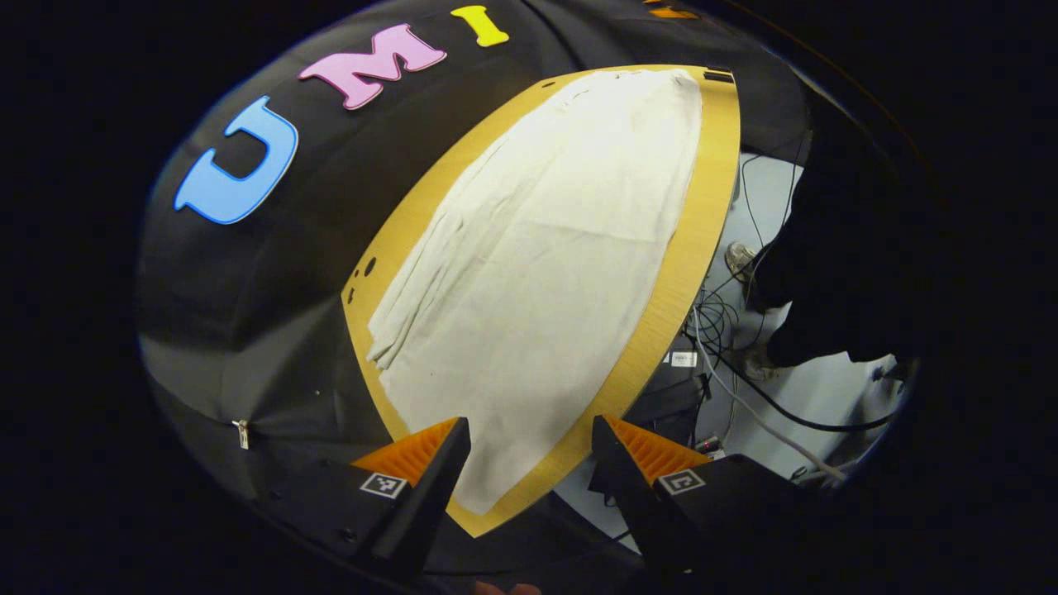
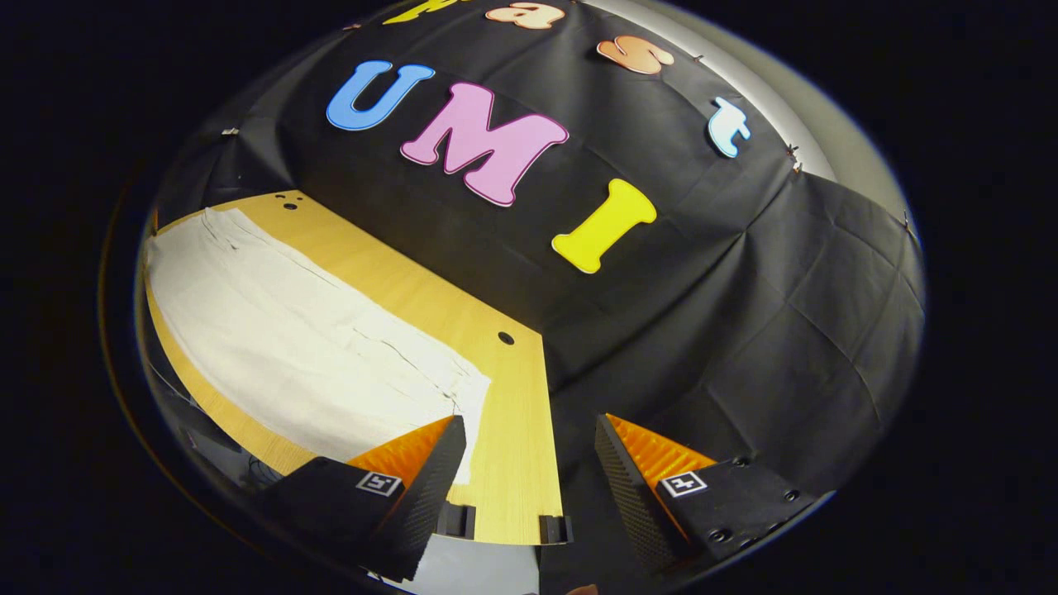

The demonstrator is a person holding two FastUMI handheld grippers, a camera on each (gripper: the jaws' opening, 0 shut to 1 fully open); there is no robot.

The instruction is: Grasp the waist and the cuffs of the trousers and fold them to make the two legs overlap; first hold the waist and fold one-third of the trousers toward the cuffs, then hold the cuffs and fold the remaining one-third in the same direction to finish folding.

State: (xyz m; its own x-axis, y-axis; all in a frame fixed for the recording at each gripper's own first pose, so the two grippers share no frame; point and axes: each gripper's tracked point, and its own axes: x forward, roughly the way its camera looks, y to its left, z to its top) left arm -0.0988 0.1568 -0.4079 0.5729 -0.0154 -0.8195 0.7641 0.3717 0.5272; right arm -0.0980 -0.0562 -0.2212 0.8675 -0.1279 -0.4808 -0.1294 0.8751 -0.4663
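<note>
A recording booth in a lab: black cloth wall (image 2: 661, 330), wooden bench (image 2: 512, 430), loose cables (image 1: 744, 388) across the floor (image 1: 818, 388).

left gripper (image 1: 529, 450) fingers apart, right gripper (image 2: 529, 450) likewise

Bright centre; dim, warped edges

Your two views look down along the worktop (image 1: 711, 207) from opposite ends, high above, sharing the trousers (image 1: 537, 273).
</note>
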